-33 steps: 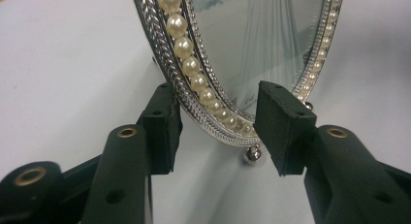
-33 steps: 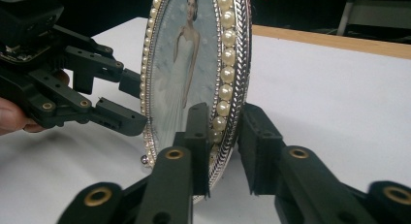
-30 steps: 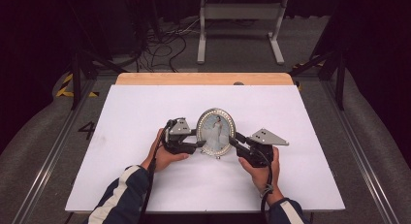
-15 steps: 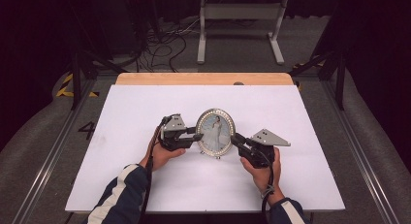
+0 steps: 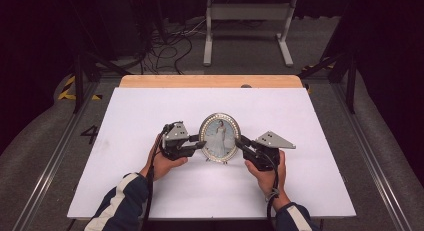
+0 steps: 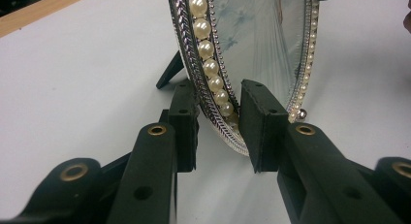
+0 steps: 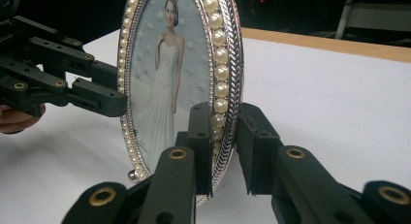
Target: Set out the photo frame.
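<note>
High view is showing the white desk (image 5: 125, 156) carrying an upright oval picture frame (image 5: 219, 136) at its middle. Both are pinching its rim from opposite sides, likely steadying it: left hand-held gripper (image 5: 199, 142) and right hand-held gripper (image 5: 241, 142), jaws having just been closing.

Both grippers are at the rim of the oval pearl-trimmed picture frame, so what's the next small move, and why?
Probably let go gently. The oval pearl-trimmed picture frame looks upright on the white table with its rear stand out. The left gripper has just been closing, and the right gripper also brackets its rim, so check it stands alone.
</note>
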Available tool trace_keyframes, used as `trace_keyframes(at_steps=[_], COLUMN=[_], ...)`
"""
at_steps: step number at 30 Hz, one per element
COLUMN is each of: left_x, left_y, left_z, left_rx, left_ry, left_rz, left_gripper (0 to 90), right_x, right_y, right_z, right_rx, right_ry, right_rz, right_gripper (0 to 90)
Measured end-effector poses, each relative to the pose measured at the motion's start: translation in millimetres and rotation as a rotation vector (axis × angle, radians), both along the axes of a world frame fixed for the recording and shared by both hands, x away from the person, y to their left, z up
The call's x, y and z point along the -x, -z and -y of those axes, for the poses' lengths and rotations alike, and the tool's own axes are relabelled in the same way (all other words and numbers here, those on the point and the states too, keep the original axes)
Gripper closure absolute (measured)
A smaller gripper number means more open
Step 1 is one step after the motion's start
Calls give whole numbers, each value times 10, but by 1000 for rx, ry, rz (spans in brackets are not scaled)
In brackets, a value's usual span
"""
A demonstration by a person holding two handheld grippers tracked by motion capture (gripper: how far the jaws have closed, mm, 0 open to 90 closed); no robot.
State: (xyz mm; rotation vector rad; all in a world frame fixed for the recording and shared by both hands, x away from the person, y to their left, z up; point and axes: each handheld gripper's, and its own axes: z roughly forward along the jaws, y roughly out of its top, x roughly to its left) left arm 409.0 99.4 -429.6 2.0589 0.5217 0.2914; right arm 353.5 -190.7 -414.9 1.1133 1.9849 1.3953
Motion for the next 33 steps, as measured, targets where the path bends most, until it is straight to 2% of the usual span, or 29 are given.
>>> trace_keyframes(at_steps=[3,8,18,33], left_x=[19,60,99,99], left_y=[3,-10,-4,14], left_z=[-9,-12,-28,-32], left_rx=[2,-10,-5,5], left_ry=[-3,-8,-15,-17], left_rz=[-3,6,0,7], left_gripper=[691,691,694,691], right_x=[-16,-24,-39,-38], right_y=[16,23,31,36], right_z=[-15,-23,-26,-32], right_rx=[11,17,17,37], right_ry=[-6,-14,-21,-30], right_rz=[-14,-5,-9,-1], right_gripper=[756,754,752,749])
